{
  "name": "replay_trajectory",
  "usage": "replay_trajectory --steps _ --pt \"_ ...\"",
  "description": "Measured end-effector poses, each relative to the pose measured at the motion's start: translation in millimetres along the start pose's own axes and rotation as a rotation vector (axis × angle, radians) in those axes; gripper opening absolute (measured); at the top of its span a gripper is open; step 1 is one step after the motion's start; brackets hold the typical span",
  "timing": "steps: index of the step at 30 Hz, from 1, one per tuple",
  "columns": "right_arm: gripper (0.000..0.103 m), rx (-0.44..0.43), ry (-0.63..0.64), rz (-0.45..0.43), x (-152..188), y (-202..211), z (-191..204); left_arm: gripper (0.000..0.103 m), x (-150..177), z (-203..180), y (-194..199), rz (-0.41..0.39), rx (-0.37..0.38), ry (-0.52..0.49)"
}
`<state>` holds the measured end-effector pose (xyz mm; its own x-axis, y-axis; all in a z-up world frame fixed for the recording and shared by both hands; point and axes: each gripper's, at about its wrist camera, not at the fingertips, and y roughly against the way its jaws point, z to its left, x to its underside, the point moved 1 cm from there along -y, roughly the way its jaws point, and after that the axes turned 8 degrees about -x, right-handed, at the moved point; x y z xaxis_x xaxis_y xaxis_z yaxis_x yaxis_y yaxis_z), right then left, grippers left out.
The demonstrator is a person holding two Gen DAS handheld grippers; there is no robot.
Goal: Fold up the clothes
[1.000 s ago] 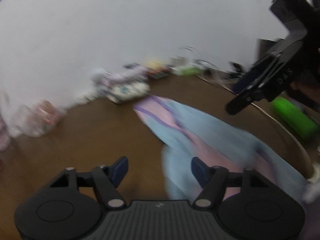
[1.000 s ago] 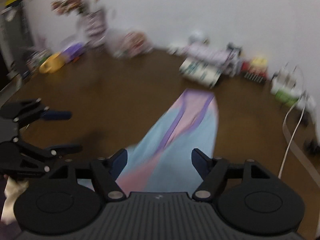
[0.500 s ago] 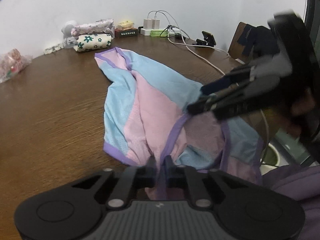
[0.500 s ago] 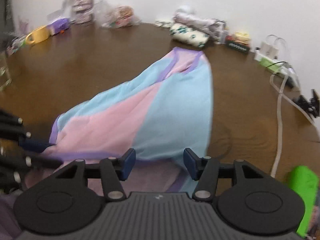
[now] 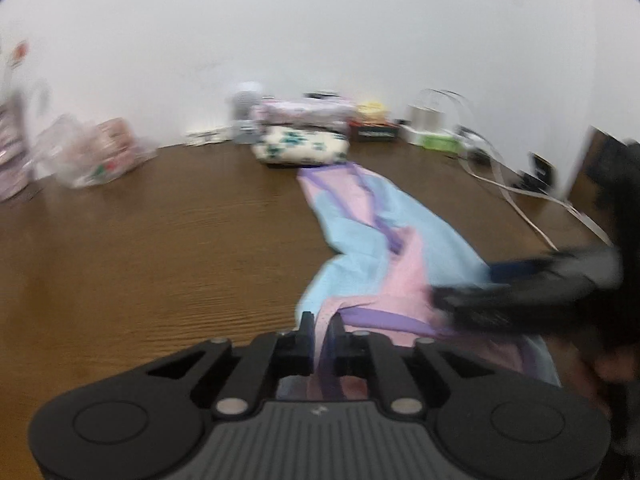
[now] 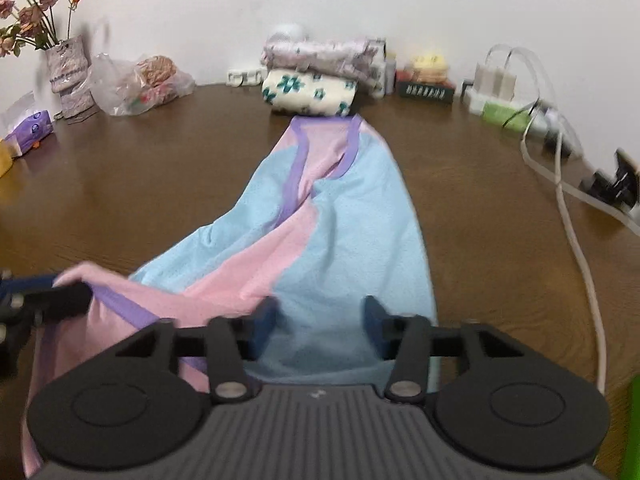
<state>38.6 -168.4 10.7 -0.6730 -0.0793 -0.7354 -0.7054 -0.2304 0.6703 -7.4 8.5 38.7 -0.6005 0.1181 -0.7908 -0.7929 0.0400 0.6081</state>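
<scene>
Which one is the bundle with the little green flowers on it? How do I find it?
Look along the brown table to the white wall. Just past the pink and blue garment lies a cream folded bundle, under a purplish one. Only it has green flowers.

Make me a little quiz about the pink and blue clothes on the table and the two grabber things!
1. True or false: the left gripper has a fold of the pink and blue garment between its fingers.
2. What lies just past the far end of the garment? A) a rolled cloth with green flowers B) a shoe C) a book
3. Fill in: the right gripper hangs over the light ____ part of the garment.

Key:
1. True. The jaws are narrow and opening slightly, with cloth between them.
2. A, the flowered roll, near the wall on the brown table.
3. Blue. Its jaws are wide and opening, gripping nothing.
</scene>
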Motion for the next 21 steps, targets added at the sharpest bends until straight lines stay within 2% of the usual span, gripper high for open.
replay_trajectory --steps 1,2,3,4,6,9,11,14,16,21 --pt "0.086 0.012 0.004 -0.014 5 4 -3 0.035 1 3 0 -0.008 -0.022 0.02" --pt "0.087 0.014 0.005 -0.029 9 8 -6 0.05 3 5 -2 -0.006 -0.043 0.031" --pt "0.088 0.009 0.003 -0.041 13 10 -9 0.053 5 7 -6 0.0 -0.064 0.038" --pt "0.094 0.007 -0.001 -0.05 16 11 -12 0.053 7 9 -10 0.006 -0.086 0.044" --pt "0.103 0.019 -0.016 -0.066 15 5 -18 0.052 7 10 -19 0.034 -0.075 0.062" --pt "0.103 0.089 0.029 -0.045 11 -10 -17 0.052 7 10 -28 0.046 -0.032 0.072" --pt "0.103 0.074 0.038 -0.063 13 -14 -19 0.052 6 2 -31 0.043 0.022 0.025" --pt "0.103 0.03 -0.023 -0.049 12 -14 -28 0.053 8 -13 -37 0.054 0.1 -0.052" --pt "0.102 0.023 -0.041 -0.05 13 -13 -30 0.057 10 -21 -41 0.058 0.09 -0.084" --pt "0.102 0.027 -0.038 -0.049 13 -15 -29 0.065 13 -25 -43 0.051 0.059 -0.085"
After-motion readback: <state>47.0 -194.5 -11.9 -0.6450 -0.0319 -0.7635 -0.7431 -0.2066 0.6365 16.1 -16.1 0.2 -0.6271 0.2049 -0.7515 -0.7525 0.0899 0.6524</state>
